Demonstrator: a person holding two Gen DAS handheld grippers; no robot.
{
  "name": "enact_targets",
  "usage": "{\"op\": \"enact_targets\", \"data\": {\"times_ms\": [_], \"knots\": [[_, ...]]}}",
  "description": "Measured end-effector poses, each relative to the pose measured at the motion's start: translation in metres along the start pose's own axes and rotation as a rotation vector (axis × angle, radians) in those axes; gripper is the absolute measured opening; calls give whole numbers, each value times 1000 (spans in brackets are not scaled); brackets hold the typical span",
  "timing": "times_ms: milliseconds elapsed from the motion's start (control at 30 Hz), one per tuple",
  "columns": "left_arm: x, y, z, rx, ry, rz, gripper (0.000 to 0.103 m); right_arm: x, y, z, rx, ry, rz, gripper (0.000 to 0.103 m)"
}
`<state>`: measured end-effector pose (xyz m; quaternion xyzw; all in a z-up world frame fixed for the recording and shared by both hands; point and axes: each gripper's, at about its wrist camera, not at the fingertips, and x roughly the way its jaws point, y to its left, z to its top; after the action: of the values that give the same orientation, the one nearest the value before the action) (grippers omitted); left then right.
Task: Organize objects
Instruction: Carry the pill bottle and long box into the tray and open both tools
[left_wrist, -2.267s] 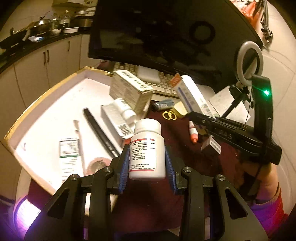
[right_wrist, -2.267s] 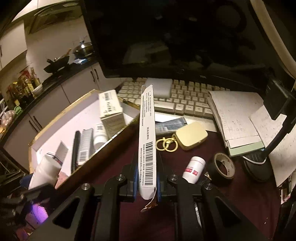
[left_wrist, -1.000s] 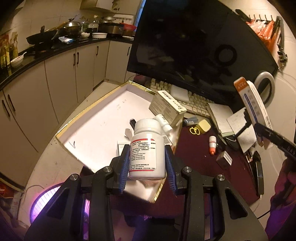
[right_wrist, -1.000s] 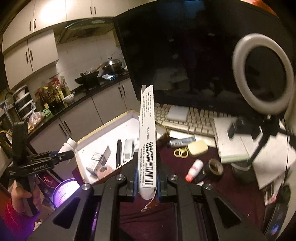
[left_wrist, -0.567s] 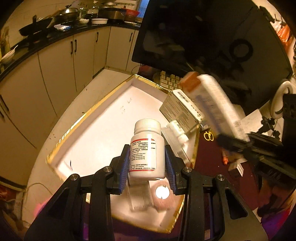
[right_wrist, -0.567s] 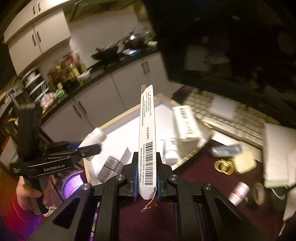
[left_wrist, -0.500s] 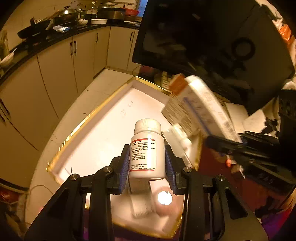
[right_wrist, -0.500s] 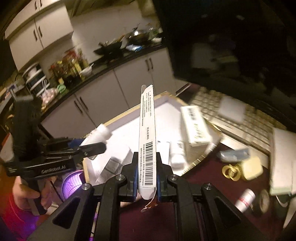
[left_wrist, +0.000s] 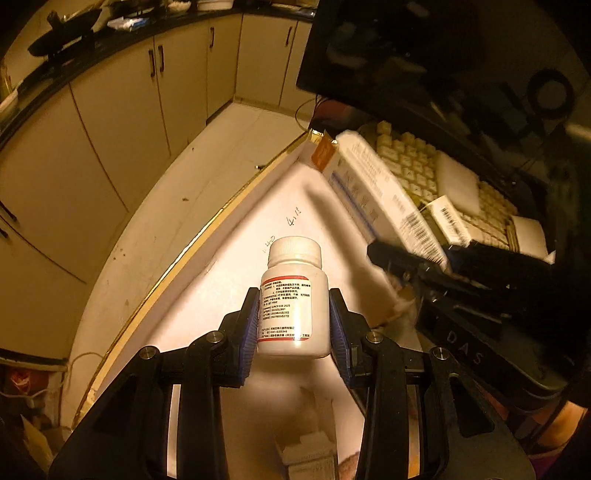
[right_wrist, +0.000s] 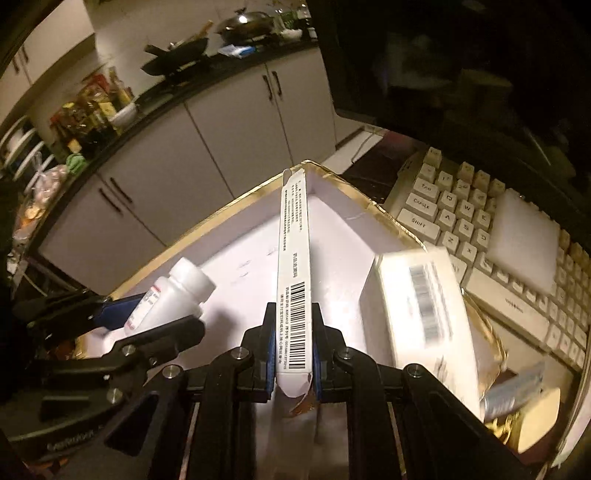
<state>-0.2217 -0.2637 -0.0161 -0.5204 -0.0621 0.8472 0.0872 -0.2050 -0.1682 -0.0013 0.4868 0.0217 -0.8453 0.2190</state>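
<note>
Clamping white pill bottle (left_wrist: 294, 299) w/ left gripper (left_wrist: 294, 326) over gold-rimmed tray (left_wrist: 207, 229). Right gripper (right_wrist: 293, 347) pinches flat carton (right_wrist: 293, 273) edge-on, above same tray.

keyboard (right_wrist: 461, 218) keys readable: SHIFT, CAPS, Q, W, A, S. "DAS" on black tool body (left_wrist: 465, 350) at 4 o'clock. "415" scribbled on tray floor (left_wrist: 293, 221). Bottle label (left_wrist: 286, 310) too small.

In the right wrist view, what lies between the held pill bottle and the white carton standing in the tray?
The long narrow box, clamped in the right gripper, crosses between the pill bottle and the white carton; otherwise bare white tray floor.
</note>
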Motion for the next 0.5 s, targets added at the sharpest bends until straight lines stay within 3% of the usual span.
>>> {"op": "enact_targets", "data": {"times_ms": [233,333,500], "knots": [[14,8,-2,-40,18,8,36,3,8,6,-62,-14,-42,14],[10,13,-5,-70,12,1,47,3,10,4,-82,-25,-73,17],[3,17,-12,-109,-6,-19,55,-7,4,2,-61,-54,-83,41]]}}
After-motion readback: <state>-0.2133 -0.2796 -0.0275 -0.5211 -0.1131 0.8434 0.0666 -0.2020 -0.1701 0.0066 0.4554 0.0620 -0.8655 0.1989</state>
